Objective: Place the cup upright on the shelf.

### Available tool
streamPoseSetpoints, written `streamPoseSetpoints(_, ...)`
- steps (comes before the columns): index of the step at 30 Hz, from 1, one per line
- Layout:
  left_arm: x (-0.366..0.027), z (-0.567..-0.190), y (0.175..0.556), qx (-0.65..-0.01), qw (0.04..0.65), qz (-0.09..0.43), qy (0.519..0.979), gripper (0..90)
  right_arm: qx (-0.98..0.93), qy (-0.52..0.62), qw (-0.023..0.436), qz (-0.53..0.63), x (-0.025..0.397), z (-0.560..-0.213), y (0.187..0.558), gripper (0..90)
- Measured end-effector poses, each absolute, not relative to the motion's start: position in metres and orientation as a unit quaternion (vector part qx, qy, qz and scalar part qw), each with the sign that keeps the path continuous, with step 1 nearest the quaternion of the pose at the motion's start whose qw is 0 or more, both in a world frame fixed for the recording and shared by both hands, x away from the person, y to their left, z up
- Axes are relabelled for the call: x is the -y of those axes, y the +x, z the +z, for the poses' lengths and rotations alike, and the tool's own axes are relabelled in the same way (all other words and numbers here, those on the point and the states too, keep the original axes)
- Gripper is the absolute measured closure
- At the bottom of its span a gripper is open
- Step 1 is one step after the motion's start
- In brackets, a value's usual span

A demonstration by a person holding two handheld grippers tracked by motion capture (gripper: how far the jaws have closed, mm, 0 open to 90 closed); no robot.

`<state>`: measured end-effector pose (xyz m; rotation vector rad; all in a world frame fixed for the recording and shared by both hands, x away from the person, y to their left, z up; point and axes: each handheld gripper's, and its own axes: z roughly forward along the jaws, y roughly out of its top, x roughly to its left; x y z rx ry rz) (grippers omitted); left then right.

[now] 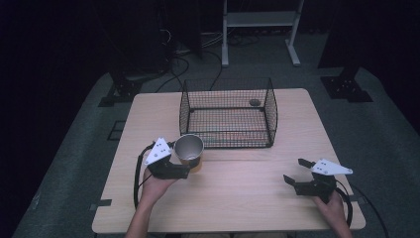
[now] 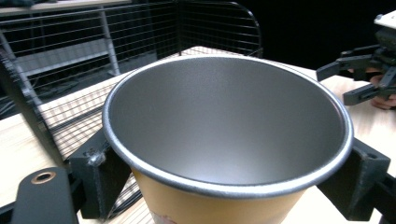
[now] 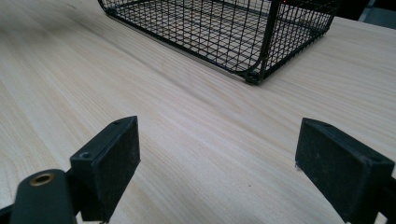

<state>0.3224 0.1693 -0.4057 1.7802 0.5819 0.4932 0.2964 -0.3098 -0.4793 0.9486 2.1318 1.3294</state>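
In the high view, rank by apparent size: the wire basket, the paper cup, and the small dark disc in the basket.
1. wire basket, largest by far.
2. paper cup, held in the left gripper just in front of the basket.
3. small dark disc, on the basket floor near its back right corner, smallest.

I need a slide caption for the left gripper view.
Left gripper clamps a paper cup beside the wire basket.

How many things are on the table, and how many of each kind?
Cups: 1, a paper cup held in the left gripper
Baskets: 1, a black wire basket
Small dark round things: 1, inside the basket, too small to tell what it is
Grippers: 2, counting the right gripper, held open over the table
Total: 5
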Motion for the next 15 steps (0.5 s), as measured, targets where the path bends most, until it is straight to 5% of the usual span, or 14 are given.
streamPoseSetpoints(15,-0.150,-0.401,0.327,-0.235,0.571,0.200,0.761,13.9,-0.773,0.345,0.225,0.482,0.310,-0.479,0.296,12.9)
